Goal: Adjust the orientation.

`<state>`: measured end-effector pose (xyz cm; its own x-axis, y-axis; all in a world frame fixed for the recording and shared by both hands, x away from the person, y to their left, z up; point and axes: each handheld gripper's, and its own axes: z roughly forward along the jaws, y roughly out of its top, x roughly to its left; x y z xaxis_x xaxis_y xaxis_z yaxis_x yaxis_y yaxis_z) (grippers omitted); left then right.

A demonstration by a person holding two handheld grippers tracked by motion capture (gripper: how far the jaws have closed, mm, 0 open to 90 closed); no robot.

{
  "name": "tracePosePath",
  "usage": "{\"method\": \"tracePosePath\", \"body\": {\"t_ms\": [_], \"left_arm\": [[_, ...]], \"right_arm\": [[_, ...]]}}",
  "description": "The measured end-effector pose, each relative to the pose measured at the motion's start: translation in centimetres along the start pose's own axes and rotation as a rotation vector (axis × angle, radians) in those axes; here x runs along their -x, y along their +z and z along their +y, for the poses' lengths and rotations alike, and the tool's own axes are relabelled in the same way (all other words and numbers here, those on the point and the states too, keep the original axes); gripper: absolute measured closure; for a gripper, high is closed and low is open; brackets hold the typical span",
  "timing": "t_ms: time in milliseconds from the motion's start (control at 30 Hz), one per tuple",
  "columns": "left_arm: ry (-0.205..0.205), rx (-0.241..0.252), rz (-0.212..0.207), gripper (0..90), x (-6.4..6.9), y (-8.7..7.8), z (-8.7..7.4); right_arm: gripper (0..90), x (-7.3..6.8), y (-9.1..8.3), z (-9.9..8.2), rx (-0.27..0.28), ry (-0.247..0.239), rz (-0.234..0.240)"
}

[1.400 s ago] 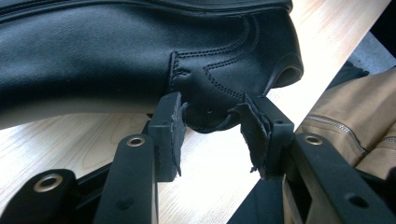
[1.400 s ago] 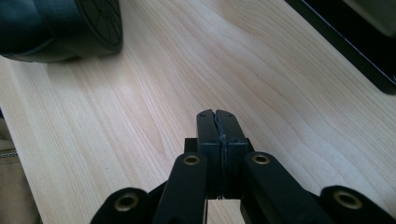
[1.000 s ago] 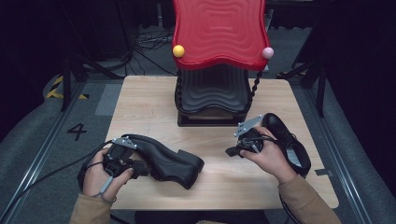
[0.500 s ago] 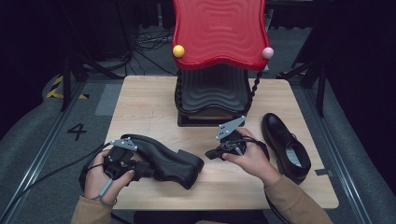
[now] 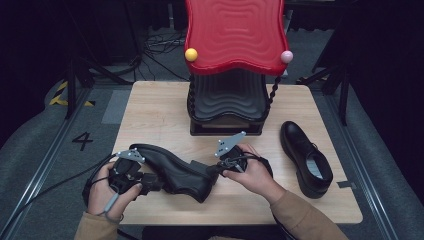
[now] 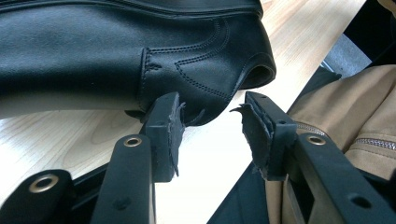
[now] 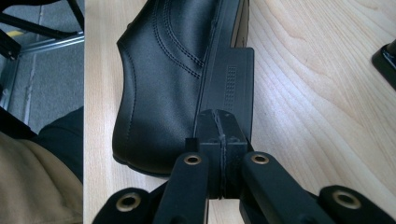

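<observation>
Shoe (image 5: pixel 172 170) lies lengthwise between my fingers: left fingers (image 6: pixel 210 128) apart at its toe, right fingers (image 7: pixel 219 135) together against its heel.

Item: black leather shoe (image 5: pixel 172 170), smooth upper with stitched seams, plain dark sole and block heel. State: intact, unlaced at the side seen. Pose: tipped on its side, sole edge facing the far side of the table (image 5: pixel 155 107), heel end pointing right, toe end left. Location: near front edge of the table, left of centre, lying flat on the wood.
</observation>
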<state>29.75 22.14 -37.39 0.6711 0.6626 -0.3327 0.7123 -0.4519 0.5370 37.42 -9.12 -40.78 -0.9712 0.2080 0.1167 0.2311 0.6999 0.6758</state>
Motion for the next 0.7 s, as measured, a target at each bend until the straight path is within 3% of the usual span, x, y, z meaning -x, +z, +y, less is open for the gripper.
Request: {"method": "tracePosePath", "body": {"t_ms": [333,433,700], "left_arm": [[-0.007,0.014,0.005,56.7,-0.1,-0.5,-0.2],[-0.009,0.01,0.003,56.4,-0.2,-0.3,-0.2],[-0.008,0.011,0.001,56.3,-0.4,-0.3,-0.2]], "right_arm": [[90.0,1.0,-0.3,-0.1,0.009,0.019,-0.025],[90.0,1.6,-0.5,0.1,-0.002,0.012,-0.076],[90.0,3.9,-0.4,0.1,-0.039,0.039,-0.149]]}}
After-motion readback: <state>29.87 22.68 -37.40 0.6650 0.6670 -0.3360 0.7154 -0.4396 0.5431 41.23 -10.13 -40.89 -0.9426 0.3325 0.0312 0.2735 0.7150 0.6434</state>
